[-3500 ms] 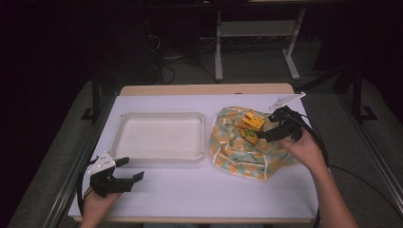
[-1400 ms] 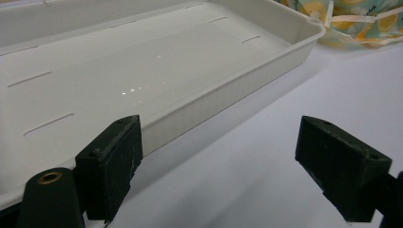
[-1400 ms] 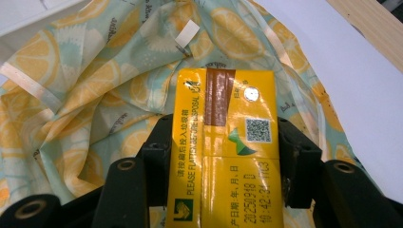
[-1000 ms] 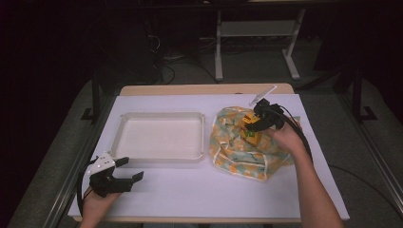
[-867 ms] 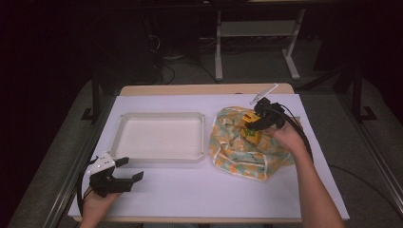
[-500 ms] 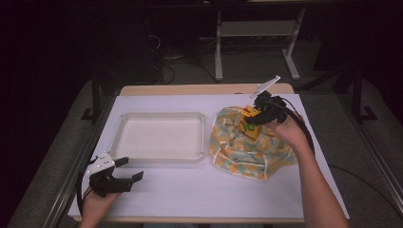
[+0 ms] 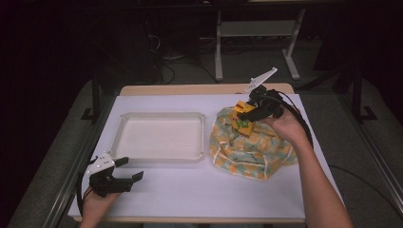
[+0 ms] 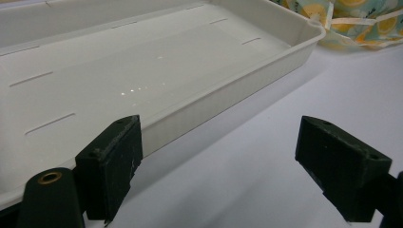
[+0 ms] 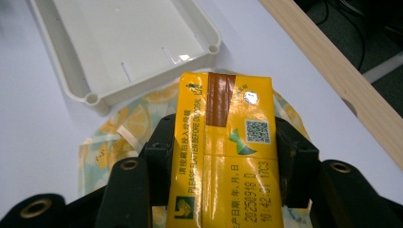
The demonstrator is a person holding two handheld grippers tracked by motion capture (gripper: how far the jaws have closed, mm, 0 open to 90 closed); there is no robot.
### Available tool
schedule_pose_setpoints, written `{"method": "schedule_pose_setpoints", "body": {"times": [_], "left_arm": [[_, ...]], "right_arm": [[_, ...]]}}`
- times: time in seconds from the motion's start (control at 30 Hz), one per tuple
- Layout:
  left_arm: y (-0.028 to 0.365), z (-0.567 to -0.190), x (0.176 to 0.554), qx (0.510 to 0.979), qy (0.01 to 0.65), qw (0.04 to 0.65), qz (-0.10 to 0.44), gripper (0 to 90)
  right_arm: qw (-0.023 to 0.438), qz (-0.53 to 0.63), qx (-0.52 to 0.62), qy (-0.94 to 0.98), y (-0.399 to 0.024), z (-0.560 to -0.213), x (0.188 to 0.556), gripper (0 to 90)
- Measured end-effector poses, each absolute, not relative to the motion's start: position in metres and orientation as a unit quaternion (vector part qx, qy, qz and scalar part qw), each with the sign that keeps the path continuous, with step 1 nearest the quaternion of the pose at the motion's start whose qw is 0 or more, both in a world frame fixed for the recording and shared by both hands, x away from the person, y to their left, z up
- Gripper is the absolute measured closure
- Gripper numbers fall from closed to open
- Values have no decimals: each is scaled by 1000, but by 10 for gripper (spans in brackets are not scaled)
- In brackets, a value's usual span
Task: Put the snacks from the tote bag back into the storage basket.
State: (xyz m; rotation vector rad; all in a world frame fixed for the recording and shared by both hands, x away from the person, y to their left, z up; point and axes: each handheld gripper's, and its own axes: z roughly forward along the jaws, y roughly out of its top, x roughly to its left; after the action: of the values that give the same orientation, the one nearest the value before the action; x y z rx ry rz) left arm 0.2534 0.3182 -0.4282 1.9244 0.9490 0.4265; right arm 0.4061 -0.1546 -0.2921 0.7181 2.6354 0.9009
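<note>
My right gripper (image 7: 247,114) is shut on a yellow drink carton (image 7: 243,108) and holds it above a lemon-print cloth bag (image 7: 252,147) on the right of the table. In the right gripper view the carton (image 9: 223,147) fills the gap between the black pads (image 9: 159,156), its printed top facing the camera. A white tray (image 7: 159,135) lies at centre left. At the front left my left gripper (image 7: 128,171) rests open near the tray's front rim (image 8: 228,92), with nothing between its fingers (image 8: 111,171).
A white sheet (image 7: 204,190) covers the tabletop, with a wooden edge (image 7: 190,89) at the far side. Behind the table stands a metal frame (image 7: 256,38) on a dark floor. A cable (image 7: 304,128) trails from the right gripper.
The right gripper has risen with the yellow carton, lifting it up out of the cloth bag and slightly toward the far side. The left gripper has stayed where it was.
</note>
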Motion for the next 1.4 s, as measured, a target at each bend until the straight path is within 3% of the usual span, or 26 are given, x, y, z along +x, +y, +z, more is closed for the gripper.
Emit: {"method": "schedule_pose_setpoints", "body": {"times": [1.4], "left_arm": [[319,-428,254,782,381,463,171,155]], "right_arm": [[79,344,132,926,-66,-290,403,498]]}}
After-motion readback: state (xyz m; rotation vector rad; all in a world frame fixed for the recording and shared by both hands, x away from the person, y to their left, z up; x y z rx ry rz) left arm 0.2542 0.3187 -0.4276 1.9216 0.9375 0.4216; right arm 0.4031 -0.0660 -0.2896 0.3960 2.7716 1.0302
